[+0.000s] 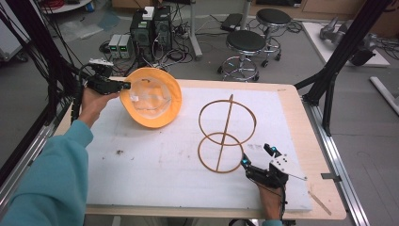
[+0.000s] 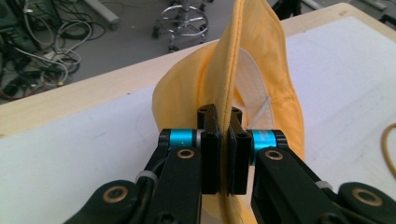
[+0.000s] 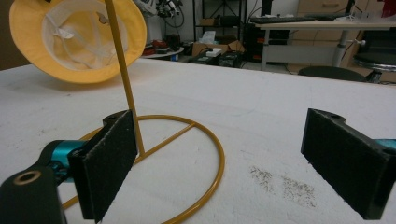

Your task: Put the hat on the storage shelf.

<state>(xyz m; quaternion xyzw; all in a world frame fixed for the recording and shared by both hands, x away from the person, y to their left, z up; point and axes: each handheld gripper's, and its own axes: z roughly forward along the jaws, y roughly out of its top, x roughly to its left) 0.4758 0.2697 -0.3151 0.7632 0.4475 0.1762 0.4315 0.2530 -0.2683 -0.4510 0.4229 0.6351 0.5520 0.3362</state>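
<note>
My left gripper is shut on the brim of a yellow bucket hat and holds it tilted above the table's far left, its white lining facing the camera. In the left gripper view both pads pinch the brim edge-on. A gold wire stand with two rings on an upright rod rests mid-table. My right gripper sits open beside the stand's base ring at the front right, nothing between its pads. In the right gripper view the hat hangs at upper left behind the rod.
A white foam mat covers the wooden table. Black frame posts stand at the right and left edges. Stools, computers and cables sit on the floor beyond the table's far edge.
</note>
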